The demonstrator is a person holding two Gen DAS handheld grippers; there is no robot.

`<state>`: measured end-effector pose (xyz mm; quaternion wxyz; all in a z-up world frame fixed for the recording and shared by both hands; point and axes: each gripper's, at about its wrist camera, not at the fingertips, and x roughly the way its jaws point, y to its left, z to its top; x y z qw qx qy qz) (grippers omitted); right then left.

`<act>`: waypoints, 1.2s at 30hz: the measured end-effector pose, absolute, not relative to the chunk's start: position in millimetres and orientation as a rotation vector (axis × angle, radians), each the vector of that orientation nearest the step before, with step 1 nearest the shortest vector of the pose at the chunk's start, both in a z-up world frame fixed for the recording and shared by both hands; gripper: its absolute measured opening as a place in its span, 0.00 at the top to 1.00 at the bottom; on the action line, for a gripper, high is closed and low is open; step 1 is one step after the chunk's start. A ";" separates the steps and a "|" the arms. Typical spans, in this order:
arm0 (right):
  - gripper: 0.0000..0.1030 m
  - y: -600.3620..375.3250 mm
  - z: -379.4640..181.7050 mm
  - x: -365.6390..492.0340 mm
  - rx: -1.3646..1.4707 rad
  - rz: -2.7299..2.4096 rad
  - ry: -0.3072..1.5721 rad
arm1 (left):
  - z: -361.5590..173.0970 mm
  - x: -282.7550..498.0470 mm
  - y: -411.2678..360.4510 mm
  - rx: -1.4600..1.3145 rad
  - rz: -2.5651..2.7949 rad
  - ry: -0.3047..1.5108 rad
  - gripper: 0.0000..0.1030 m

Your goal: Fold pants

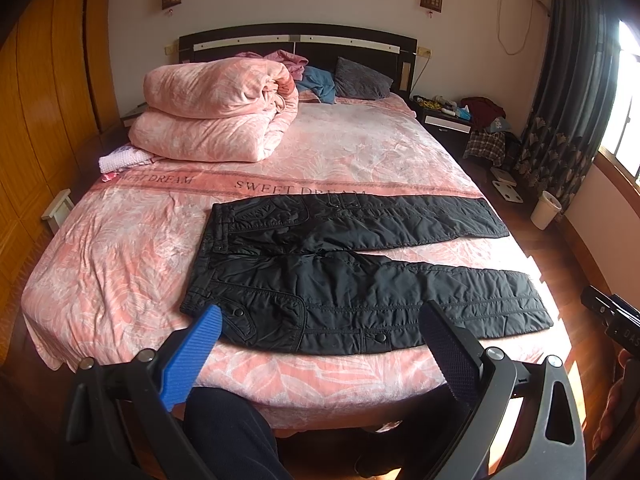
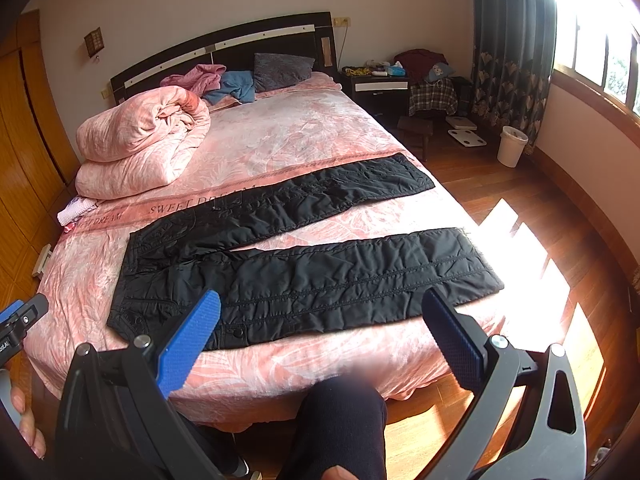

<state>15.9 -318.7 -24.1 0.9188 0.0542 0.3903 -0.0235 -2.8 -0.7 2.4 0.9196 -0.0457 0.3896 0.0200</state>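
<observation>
- Pink bedspread (image 1: 120, 264) covers the bed; black pants (image 1: 340, 280) lie flat across its near end, legs splayed apart, waistband to the left.
- Left gripper (image 1: 320, 328) and right gripper (image 2: 322, 312) both hover spread wide, holding nothing.
- Padded and soft, probably light and slightly slippery; best pinched at a leg hem and the waistband.

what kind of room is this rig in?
A home bedroom, almost certainly: a large bed with a dark headboard, a folded pink quilt and pillow, and a cluttered nightstand.
</observation>
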 end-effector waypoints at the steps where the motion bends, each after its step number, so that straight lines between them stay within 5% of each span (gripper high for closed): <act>1: 0.02 -319.0 -24.5 15.9 0.113 -0.048 0.803 | 2.5 -2.7 -0.4 -0.095 0.039 0.802 0.03; 36: 0.02 -322.0 -39.9 24.5 0.118 -0.037 0.789 | -31.2 14.2 23.0 -0.128 -0.020 0.851 0.03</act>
